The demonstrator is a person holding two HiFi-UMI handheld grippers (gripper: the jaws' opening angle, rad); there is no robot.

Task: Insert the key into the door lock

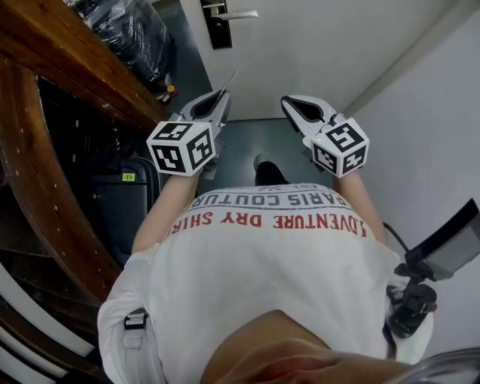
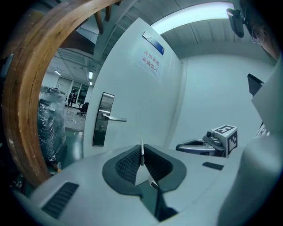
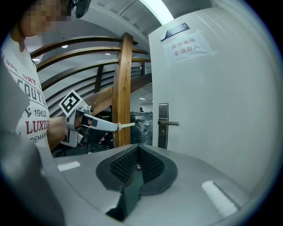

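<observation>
The white door [image 1: 315, 45] stands ahead, with a dark lock plate [image 1: 217, 22] under a silver lever handle [image 1: 238, 14] at the top of the head view. My left gripper [image 1: 223, 96] is shut on a thin metal key [image 1: 230, 82], whose blade sticks out toward the door and stays well short of it. In the left gripper view the key [image 2: 142, 152] stands on edge between the pads, with the lock plate [image 2: 102, 119] to its left. My right gripper [image 1: 287, 103] is level beside it, shut and empty; its pads [image 3: 132, 161] meet.
A curved wooden stair rail [image 1: 45, 150] and a post [image 3: 123, 88] close off the left side. Plastic-wrapped goods [image 1: 131, 34] and a dark case [image 1: 124, 199] sit behind it. A white wall [image 1: 442, 112] runs along the right. Green floor [image 1: 255, 139] leads to the door.
</observation>
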